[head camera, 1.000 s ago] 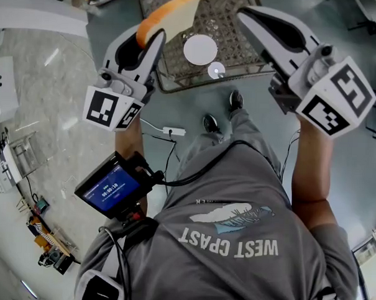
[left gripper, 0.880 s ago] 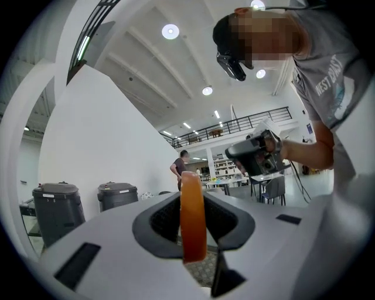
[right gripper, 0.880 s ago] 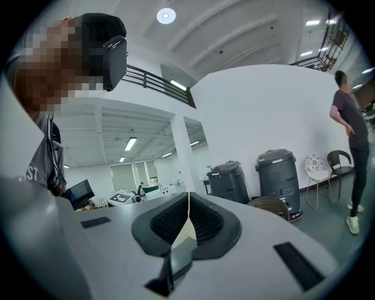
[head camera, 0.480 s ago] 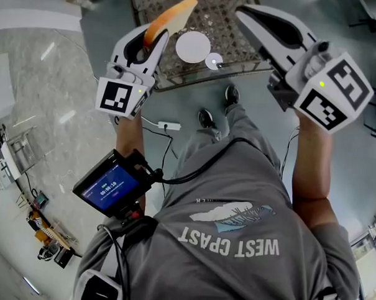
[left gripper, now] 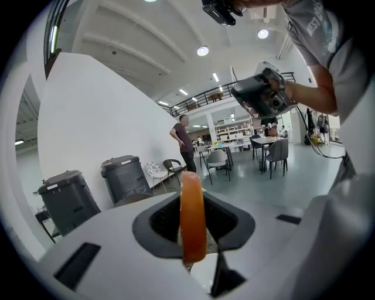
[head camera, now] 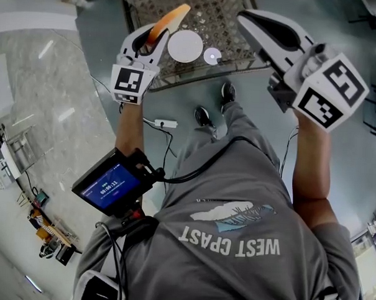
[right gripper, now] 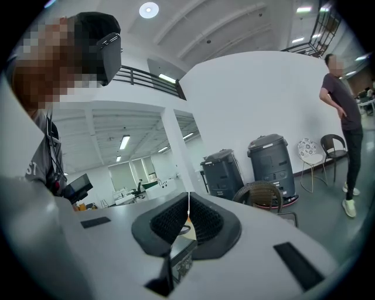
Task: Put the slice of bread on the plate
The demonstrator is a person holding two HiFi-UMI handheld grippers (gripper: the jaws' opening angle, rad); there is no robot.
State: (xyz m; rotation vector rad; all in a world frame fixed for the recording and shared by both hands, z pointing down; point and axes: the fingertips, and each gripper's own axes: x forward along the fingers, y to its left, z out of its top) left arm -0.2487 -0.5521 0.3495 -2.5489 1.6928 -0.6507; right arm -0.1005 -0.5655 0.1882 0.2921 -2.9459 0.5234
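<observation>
A slice of bread [head camera: 172,17] with an orange-brown crust sticks out of my left gripper [head camera: 154,36], which is shut on it. It hangs over the wicker table [head camera: 234,21], just left of the round white plate [head camera: 185,45]. In the left gripper view the bread [left gripper: 193,217] stands edge-on between the pads, with a bit of the white plate [left gripper: 205,274] showing below it. My right gripper [head camera: 245,17] is held over the table's right side, shut with nothing in it; its pads meet at a thin seam [right gripper: 188,212].
A small white round object [head camera: 212,55] lies on the table right of the plate. My shoes [head camera: 205,118] and a power strip [head camera: 165,123] are on the floor below. Dark bins [right gripper: 272,161], a wicker chair [right gripper: 259,196] and a standing person [left gripper: 186,143] are farther off.
My left gripper has sunk toward the table with the bread, which now sits close beside the plate. The right gripper has shifted slightly sideways.
</observation>
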